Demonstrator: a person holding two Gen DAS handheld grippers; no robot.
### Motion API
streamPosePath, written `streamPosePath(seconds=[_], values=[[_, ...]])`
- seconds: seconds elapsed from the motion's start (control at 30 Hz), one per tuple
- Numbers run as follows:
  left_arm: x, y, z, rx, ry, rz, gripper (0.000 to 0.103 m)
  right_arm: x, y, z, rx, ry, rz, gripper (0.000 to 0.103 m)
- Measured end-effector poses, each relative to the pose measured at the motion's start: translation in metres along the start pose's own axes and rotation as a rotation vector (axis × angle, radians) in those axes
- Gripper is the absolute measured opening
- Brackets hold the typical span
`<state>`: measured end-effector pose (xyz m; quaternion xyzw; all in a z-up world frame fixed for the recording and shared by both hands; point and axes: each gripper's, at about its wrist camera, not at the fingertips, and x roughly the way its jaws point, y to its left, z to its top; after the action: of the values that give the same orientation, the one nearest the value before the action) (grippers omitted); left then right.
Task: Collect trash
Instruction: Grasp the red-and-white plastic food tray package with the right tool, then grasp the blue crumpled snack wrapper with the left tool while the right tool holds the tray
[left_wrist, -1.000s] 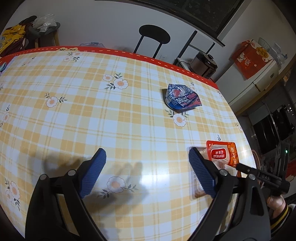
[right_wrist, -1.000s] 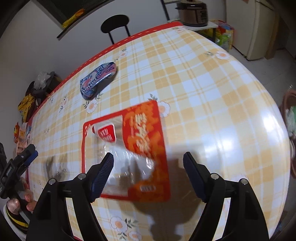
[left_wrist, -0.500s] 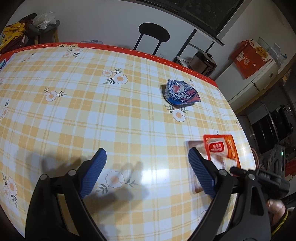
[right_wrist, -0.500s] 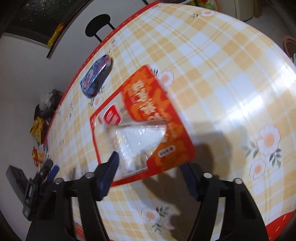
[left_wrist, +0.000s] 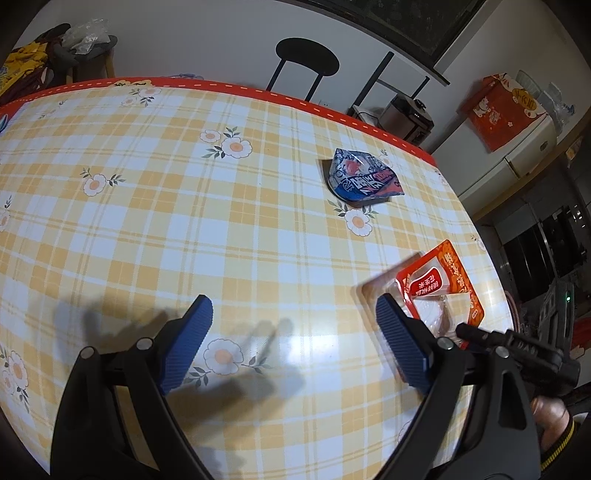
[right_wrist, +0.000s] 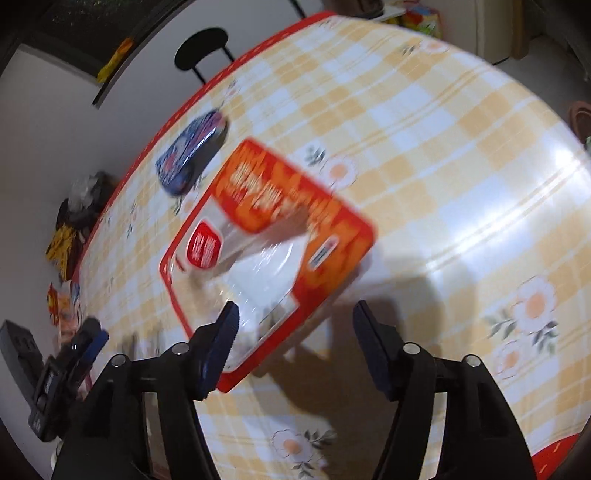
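Right gripper (right_wrist: 291, 347): the fingers have narrowed from wide to about half open over the last second and now hold that gap; the red packet (right_wrist: 273, 240) lies flat on the surface (right_wrist: 443, 155) with its near corner between them; the left pad (right_wrist: 221, 343) overlaps the packet's near edge, the right pad stands apart from it; no grip is made yet. The wrist has rolled, so the packet now sits skewed across the finger line rather than square to it.

Left gripper (left_wrist: 291, 343): fingers wide open, nothing between them, unchanged; it hovers over bare surface, left of the red packet (left_wrist: 439, 291).

Blue packet (left_wrist: 364, 177): on the surface beyond the red packet, toward the far red border, well apart from both grippers; untouched.

Meaning for the task: the right gripper is judged to be pre-shaped for the first pickup; a thin flat packet offers little edge, so the fingers may slide over it; neither piece of trash is collected yet.
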<state>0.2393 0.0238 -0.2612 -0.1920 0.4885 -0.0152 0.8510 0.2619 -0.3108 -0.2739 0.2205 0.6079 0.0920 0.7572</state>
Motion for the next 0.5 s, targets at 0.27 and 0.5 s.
streamPosePath(seconds=[0.27,0.5], values=[[0.004,-0.007,0.003,0.025,0.006,0.007,0.089,0.006,-0.004,0.019,0.003,-0.021,-0.016,0.011],[0.025,-0.028,0.027,0.079,-0.009,-0.023,0.089,-0.015,-0.027,0.043,0.022,-0.101,-0.048,0.010]])
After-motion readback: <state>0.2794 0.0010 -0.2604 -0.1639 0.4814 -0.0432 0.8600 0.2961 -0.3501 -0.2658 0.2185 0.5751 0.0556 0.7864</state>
